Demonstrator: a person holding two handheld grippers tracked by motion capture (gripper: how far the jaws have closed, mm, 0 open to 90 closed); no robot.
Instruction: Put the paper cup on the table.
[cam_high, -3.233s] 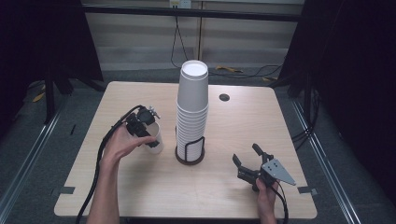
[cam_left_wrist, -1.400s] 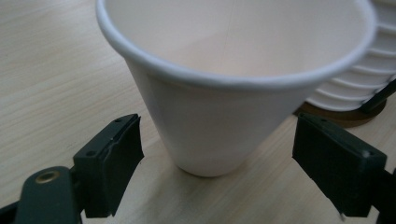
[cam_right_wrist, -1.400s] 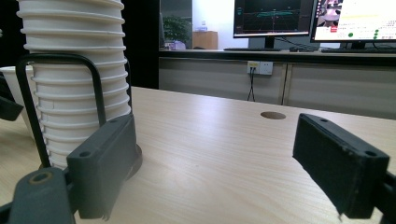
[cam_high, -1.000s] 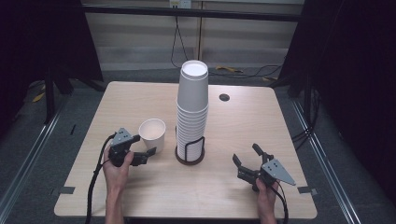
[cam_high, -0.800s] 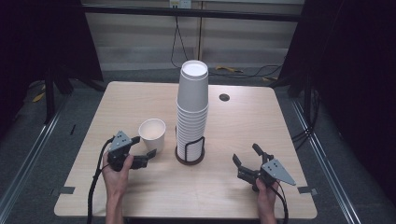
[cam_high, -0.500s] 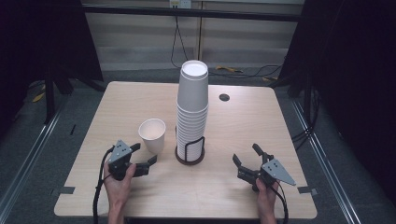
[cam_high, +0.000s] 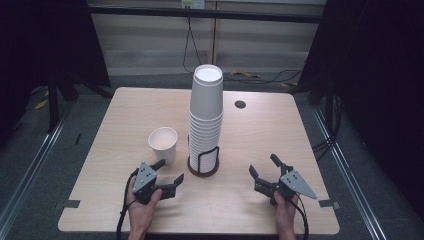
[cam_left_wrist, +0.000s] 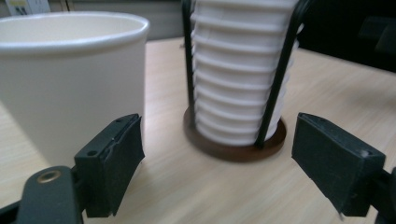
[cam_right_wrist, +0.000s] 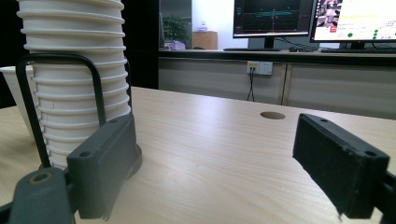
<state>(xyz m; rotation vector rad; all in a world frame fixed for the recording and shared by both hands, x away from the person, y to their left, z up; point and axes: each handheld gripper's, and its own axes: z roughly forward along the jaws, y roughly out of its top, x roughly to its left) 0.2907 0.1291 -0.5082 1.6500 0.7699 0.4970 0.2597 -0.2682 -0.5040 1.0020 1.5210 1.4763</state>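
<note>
Single cup (cam_high: 163, 142) left of cup stack (cam_high: 205, 120)

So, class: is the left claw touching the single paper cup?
Apart. The high view shows bare table between the left claw and the single paper cup; its jaws stand open, holding nothing.

The light wooden table (cam_high: 260, 130) is evenly lit from overhead in the high view, while the surrounding room falls into deep darkness; shadows under the tall stack of white paper cups (cam_high: 206, 120) are soft and short. In the left gripper view, the single white paper cup (cam_left_wrist: 70, 79) and near foreground are blurred. In the right gripper view, bright computer monitors (cam_right_wrist: 317, 21) glare in the background.
</note>
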